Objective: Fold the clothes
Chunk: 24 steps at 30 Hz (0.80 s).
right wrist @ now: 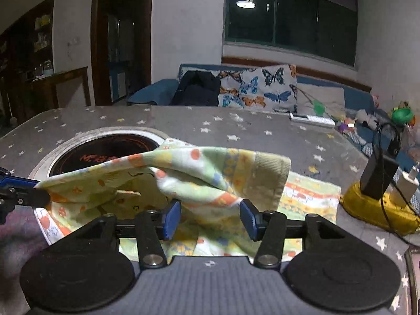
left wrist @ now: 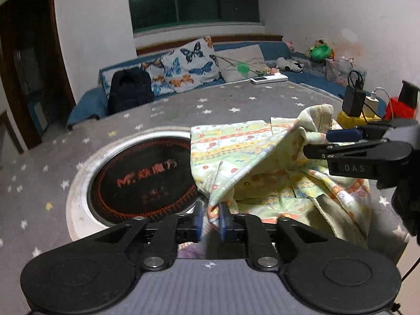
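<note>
A small patterned garment [left wrist: 262, 157], pale green and yellow with orange prints and a ribbed cuff, lies on the grey star-print table [left wrist: 183, 110] to the right of a round cooktop. My left gripper [left wrist: 212, 216] is shut on a near fold of the garment and holds it lifted. My right gripper [right wrist: 210, 219] is open, its blue pads [right wrist: 172, 218] on either side of a raised cuffed part of the garment [right wrist: 210, 173] that drapes just beyond them. The right gripper also shows in the left wrist view [left wrist: 341, 139] at the garment's right edge.
A round inset cooktop [left wrist: 141, 181] with red lettering sits left of the garment. A yellow stand with a black charger and cables [right wrist: 378, 197] is at the right. A white remote [left wrist: 267, 78] lies at the table's far edge. A sofa with butterfly pillows [left wrist: 189, 65] and a black backpack [left wrist: 130, 89] is behind.
</note>
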Motion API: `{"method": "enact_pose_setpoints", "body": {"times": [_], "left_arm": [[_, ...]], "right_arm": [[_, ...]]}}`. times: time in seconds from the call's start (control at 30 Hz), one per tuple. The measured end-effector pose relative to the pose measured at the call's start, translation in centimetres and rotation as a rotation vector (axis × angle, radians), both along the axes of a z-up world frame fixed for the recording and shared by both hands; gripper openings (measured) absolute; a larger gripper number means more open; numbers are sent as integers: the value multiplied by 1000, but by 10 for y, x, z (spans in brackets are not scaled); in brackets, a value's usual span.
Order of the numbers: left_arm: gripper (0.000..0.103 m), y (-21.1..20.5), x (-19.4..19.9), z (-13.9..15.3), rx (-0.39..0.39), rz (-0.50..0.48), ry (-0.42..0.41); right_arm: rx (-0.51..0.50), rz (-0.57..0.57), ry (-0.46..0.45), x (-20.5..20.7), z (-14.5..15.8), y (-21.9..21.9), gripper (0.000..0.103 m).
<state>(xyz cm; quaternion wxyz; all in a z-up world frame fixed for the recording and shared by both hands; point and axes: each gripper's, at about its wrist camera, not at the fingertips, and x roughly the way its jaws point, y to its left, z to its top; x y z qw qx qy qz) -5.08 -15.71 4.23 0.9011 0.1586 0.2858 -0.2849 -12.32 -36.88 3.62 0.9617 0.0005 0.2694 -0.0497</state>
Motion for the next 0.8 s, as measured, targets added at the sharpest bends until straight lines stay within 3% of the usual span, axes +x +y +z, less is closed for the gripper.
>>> {"method": "enact_pose_setpoints", "body": {"times": [0.17, 0.4, 0.43, 0.47, 0.63, 0.7, 0.8], "left_arm": [[36, -6, -6, 7, 8, -45, -69], [36, -33, -6, 4, 31, -129, -102], [36, -38, -6, 2, 37, -145, -111], [36, -43, -5, 0, 43, -151, -119], [34, -59, 8, -11, 58, -155, -127], [20, -60, 14, -14, 55, -140, -116], [13, -53, 24, -17, 37, -105, -79]], "right_arm": [[-41, 24, -15, 2, 4, 7, 58], [-83, 65, -15, 9, 0, 15, 55], [-84, 69, -13, 9, -1, 16, 51], [-78, 71, -11, 9, -2, 15, 41], [-45, 60, -20, 2, -2, 8, 19], [-39, 38, -25, -4, -2, 3, 14], [-31, 6, -32, -12, -2, -4, 10]]}}
